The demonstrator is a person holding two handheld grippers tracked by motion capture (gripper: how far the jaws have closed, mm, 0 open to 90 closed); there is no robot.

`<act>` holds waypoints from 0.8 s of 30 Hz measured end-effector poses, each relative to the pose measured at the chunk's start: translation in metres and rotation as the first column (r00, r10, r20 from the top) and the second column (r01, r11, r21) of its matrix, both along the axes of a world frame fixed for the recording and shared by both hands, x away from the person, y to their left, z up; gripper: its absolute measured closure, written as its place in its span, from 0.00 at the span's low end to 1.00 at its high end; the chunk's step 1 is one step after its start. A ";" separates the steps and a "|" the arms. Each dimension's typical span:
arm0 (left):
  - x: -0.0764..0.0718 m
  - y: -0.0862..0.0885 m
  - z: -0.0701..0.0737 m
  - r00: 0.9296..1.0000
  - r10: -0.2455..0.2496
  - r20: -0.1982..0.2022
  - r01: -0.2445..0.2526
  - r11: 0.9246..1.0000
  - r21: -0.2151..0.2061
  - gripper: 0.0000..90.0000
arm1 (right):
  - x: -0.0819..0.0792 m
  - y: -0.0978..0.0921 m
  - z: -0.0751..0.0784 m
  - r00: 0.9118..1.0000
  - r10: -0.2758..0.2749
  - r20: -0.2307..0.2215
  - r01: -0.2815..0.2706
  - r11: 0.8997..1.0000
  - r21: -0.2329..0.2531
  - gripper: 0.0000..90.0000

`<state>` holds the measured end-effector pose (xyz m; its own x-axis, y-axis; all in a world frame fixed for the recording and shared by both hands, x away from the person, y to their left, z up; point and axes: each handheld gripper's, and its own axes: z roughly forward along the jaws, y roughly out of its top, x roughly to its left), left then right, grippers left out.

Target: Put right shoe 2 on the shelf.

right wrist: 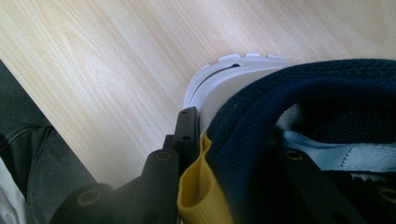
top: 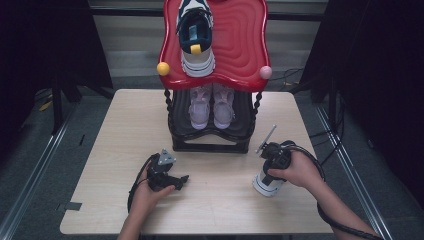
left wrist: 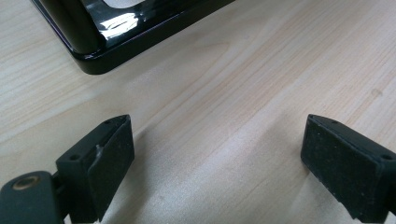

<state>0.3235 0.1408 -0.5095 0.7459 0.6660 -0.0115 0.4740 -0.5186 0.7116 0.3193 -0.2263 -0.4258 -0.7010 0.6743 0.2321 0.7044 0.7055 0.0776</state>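
Sneaker point(top: 266, 182) stands on the bench point(top: 100, 165) at its right side, near the right edge, its white sole end toward the person and long axis running away toward the shoe rack point(top: 210, 135). Right gripper point(top: 274, 159) is clamped on its navy heel collar. Left gripper point(top: 170, 179), jaws apart, rests on open bench before the rack.

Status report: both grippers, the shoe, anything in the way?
Left gripper open, empty, low over the table. Right gripper shut on navy-and-white shoe's heel collar. Shoe rack stands ahead; nothing between.
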 end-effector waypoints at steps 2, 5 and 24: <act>0.000 0.000 0.000 1.000 0.000 0.000 0.000 1.000 0.000 0.10 | 0.000 0.000 0.000 1.000 0.001 -0.003 -0.001 1.000 -0.001 0.80; 0.000 0.000 0.000 1.000 0.000 0.000 0.000 1.000 0.000 0.10 | 0.001 0.000 0.000 1.000 0.014 0.001 -0.014 1.000 -0.003 0.81; 0.000 0.000 0.000 1.000 0.000 0.000 0.000 1.000 0.000 0.10 | -0.002 0.002 0.022 0.990 0.141 0.022 -0.140 0.990 -0.031 0.82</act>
<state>0.3235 0.1408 -0.5095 0.7458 0.6660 -0.0119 0.4742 -0.5183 0.7117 0.3175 -0.2238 -0.4041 -0.7943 0.5752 0.1956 0.5965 0.7994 0.0716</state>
